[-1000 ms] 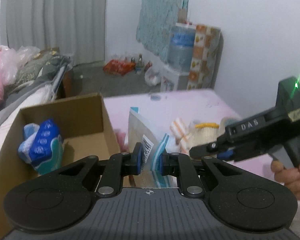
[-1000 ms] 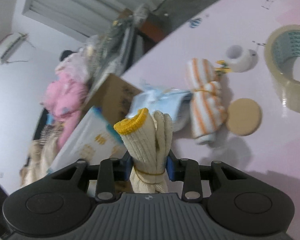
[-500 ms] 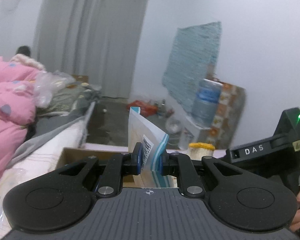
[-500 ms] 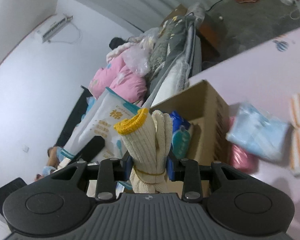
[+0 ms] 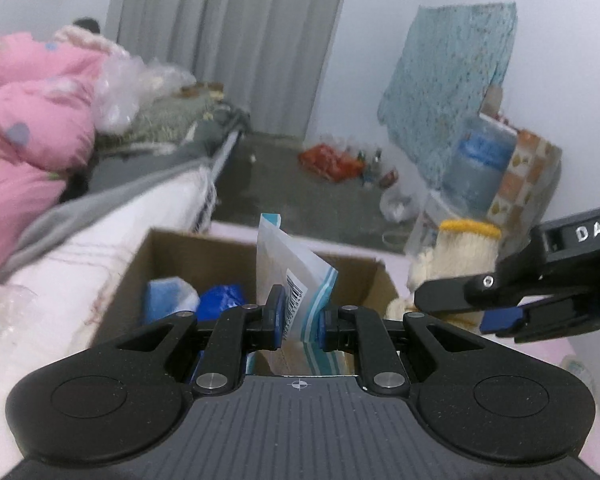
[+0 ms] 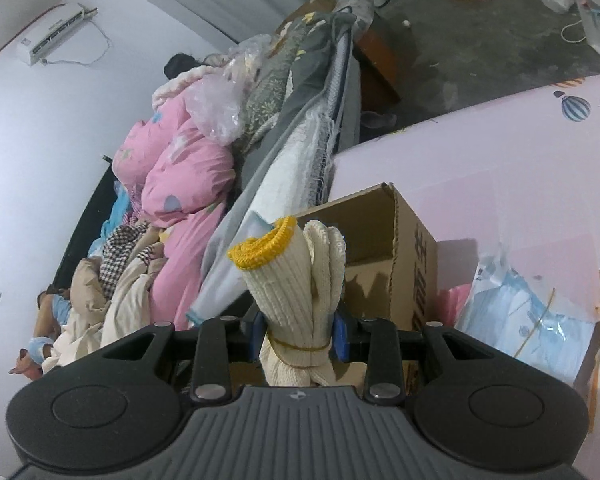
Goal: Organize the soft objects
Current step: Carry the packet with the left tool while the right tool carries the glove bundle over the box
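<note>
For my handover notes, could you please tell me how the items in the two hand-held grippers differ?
The left hand-held gripper pinches a flat, glossy packet with a barcode; the right hand-held gripper clamps a thick, knitted cream glove bundle with a yellow cuff. Both stand upright near the cardboard box.

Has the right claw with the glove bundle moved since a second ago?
Yes. The right claw and glove bundle moved left from the table items to the cardboard box.

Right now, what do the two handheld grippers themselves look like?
Both are matte black plastic: a ribbed grey base, two round discs, silver pivot screws and blue finger pads. The left gripper and right gripper match. From the left wrist view the right gripper's body carries a white "DAS" label.
</note>
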### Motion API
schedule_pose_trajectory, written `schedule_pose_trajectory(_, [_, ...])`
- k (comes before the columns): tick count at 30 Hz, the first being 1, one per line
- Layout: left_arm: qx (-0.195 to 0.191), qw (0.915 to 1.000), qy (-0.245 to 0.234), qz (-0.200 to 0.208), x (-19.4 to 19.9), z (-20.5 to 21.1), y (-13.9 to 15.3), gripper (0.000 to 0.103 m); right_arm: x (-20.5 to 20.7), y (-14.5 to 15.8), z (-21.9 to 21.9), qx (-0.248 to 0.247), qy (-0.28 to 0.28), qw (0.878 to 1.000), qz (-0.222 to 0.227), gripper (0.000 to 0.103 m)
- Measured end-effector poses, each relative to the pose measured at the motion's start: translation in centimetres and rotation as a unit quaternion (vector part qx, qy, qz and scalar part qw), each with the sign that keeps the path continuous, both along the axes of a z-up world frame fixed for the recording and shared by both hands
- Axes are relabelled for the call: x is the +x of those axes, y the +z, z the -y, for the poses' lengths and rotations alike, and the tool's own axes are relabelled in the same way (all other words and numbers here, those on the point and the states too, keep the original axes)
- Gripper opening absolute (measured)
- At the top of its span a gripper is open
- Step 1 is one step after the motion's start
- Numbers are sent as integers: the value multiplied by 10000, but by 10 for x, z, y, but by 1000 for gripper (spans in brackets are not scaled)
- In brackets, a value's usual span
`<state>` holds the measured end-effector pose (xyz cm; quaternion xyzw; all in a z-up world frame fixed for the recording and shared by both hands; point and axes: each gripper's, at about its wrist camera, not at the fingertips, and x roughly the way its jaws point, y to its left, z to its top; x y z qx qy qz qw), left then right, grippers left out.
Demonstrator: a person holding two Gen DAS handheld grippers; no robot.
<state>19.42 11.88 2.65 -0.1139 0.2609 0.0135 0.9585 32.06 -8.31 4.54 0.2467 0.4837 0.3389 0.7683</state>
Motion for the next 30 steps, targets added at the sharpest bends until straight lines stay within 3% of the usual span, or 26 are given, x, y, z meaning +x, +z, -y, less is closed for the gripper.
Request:
schedule_pose_trajectory(5, [113, 9993, -120, -347, 9, 5, -16, 14, 10, -7, -10, -208, 139, 9997, -50, 63])
schedule_pose_trajectory(10, [-116, 9984, -117, -546, 10, -3, -22, 14, 14, -8, -33, -749, 386, 9964, 31, 63])
schedule_pose_trajectory(21, [68, 9928, -11, -1195, 24, 4, -21, 17, 25, -16, -72, -1912, 722, 9789, -79, 65])
schedule_pose_trajectory(30, [-9, 9884, 40, -1518, 19, -1, -27, 30, 26, -15, -78, -1963, 722, 9779, -76, 76])
